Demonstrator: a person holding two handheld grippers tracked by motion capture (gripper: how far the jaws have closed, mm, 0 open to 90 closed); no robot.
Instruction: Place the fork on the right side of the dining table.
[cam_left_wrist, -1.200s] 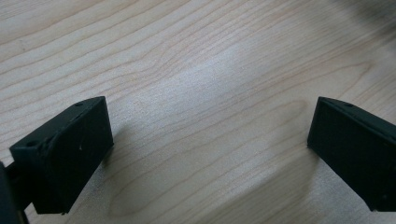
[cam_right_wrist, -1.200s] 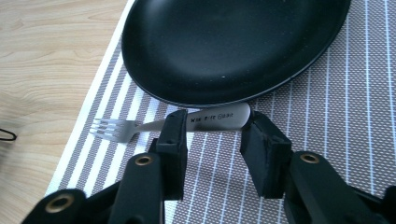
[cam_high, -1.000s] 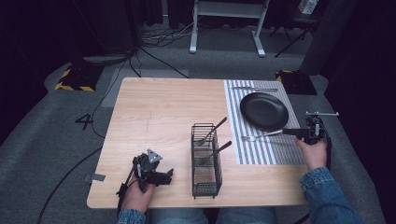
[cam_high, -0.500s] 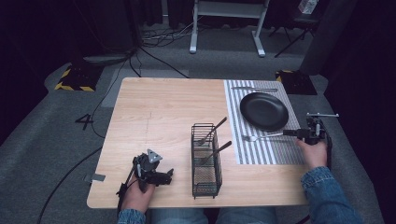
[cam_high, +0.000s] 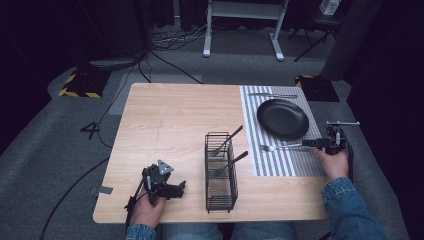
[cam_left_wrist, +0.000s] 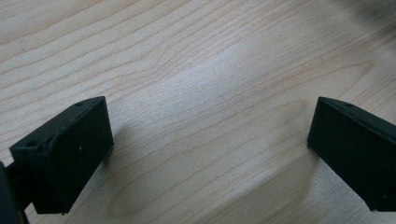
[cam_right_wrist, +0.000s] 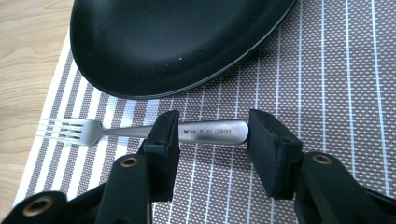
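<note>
Slim steel fork, smooth and shiny, lies flat on the woven striped placemat, just beside the curved rim of the glossy black plate. The right hand-held gripper has just been opening; its blocky black jaws straddle the handle, not pressing it. Across the pale wood-grain surface, beyond the wire cutlery basket, the left hand-held gripper rests wide open over bare wood near the front edge.

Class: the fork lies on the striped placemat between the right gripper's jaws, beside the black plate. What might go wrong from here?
1. The right gripper has just been opening; withdrawing carelessly may drag the fork askew.
2. The fork lies close to the black plate; a nudge could knock them together.
</note>
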